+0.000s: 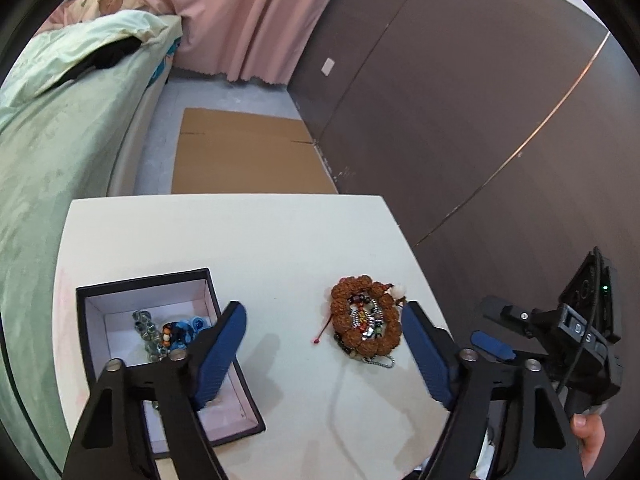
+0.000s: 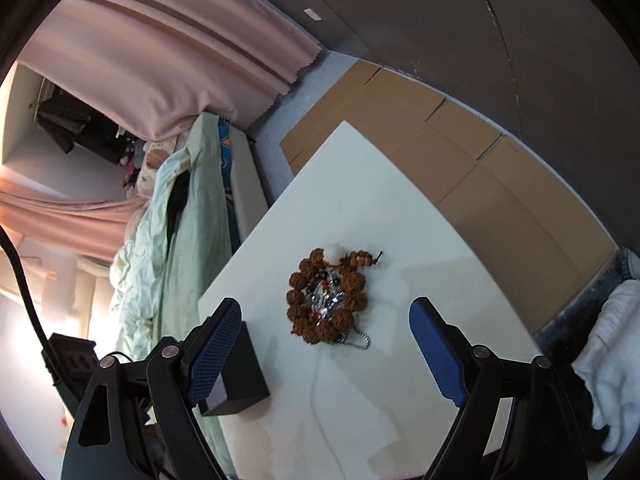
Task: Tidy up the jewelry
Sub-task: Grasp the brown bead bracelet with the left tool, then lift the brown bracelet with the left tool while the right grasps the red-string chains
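A heap of jewelry lies on the white table point(image 1: 248, 240): a chunky brown bead bracelet point(image 1: 366, 322) ringing coloured beads and a silver chain point(image 1: 382, 363). An open black box point(image 1: 168, 344) with a white inside holds a clear glass bead bracelet point(image 1: 146, 332) and blue pieces point(image 1: 188, 330). My left gripper point(image 1: 323, 312) hangs open over the table between the box and the heap, nothing between its fingers. The right gripper point(image 2: 326, 306) is open too, its fingers either side of the brown bracelet point(image 2: 326, 296) and nearer the camera. The box point(image 2: 236, 376) stands left of it.
A bed with pale green bedding point(image 1: 60, 152) runs along the table's left side. Flat cardboard point(image 1: 248, 152) lies on the floor beyond the table, by a dark wall point(image 1: 460, 120) and pink curtains point(image 1: 248, 12). A person's thumb point(image 1: 586, 428) shows at the far right.
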Tool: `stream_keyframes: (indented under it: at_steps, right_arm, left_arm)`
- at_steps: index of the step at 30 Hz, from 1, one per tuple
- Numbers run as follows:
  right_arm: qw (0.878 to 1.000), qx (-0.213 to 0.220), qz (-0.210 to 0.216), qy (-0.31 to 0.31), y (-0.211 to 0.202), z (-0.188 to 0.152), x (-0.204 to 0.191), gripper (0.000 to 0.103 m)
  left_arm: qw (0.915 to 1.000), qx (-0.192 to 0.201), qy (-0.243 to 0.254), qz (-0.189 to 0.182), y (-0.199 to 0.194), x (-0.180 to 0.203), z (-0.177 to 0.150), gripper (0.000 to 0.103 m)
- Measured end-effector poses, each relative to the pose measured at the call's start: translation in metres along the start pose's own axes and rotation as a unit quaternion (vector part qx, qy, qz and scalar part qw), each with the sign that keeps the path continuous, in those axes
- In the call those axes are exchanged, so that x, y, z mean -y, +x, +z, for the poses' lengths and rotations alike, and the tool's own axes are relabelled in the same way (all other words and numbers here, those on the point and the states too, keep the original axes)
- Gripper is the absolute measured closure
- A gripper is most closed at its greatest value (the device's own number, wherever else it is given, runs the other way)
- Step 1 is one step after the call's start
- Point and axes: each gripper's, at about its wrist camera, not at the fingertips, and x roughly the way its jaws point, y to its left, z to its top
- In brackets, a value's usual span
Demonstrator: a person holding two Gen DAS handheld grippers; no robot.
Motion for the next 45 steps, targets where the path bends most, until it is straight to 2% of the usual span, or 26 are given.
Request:
stream_keyframes:
  at_steps: [2,8,11,13,17,24,26,27,30,35,38,45]
  right_arm:
    - [1.0,-0.003,0.001,0.002,0.004,0.003,0.001,0.016]
    - [0.999,-0.032,0.013,0.039,0.026,0.008,0.01,0.017]
    - [0.997,-0.042,0.027,0.059,0.034,0.01,0.014,0.017]
    - [0.997,-0.039,0.028,0.069,0.035,0.014,0.016,0.018]
    - [0.997,-0.03,0.014,0.072,0.032,0.019,0.018,0.018]
    - [0.996,-0.05,0.026,0.068,0.039,0.018,0.015,0.018]
    - [0.996,-0.052,0.026,0.066,0.038,0.017,0.016,0.018]
    - [0.996,-0.052,0.025,0.066,0.038,0.016,0.015,0.018]
    - [0.996,-0.055,0.024,0.065,0.038,0.015,0.017,0.018]
    - [0.997,-0.046,0.02,0.064,0.031,0.016,0.019,0.018]
    - [0.997,-0.039,0.015,0.067,0.026,0.014,0.023,0.018]
    - [0.997,-0.038,0.008,0.065,0.022,0.008,0.025,0.019]
  left_arm:
    - [0.9999,-0.013,0.0,-0.007,0.009,0.001,0.001,0.04]
    - [0.9985,-0.05,0.017,-0.013,0.042,0.019,0.0,0.054]
    - [0.9973,-0.07,0.023,-0.009,0.059,0.025,-0.004,0.057]
    - [0.9967,-0.078,0.022,0.012,0.07,0.026,-0.007,0.057]
    - [0.9952,-0.095,0.014,0.02,0.09,0.024,-0.01,0.061]
    - [0.993,-0.108,0.022,0.043,0.107,0.028,-0.014,0.064]
    - [0.992,-0.114,0.025,0.049,0.11,0.028,-0.016,0.079]
    - [0.9919,-0.114,0.026,0.049,0.111,0.028,-0.017,0.082]
    - [0.9938,-0.093,0.032,0.053,0.103,0.029,-0.019,0.083]
    - [0.9978,-0.053,0.033,0.023,0.077,0.036,-0.014,0.083]
    - [0.9985,-0.046,0.031,0.003,0.069,0.043,-0.014,0.083]
    - [0.999,-0.016,0.04,-0.01,0.044,0.051,-0.012,0.083]
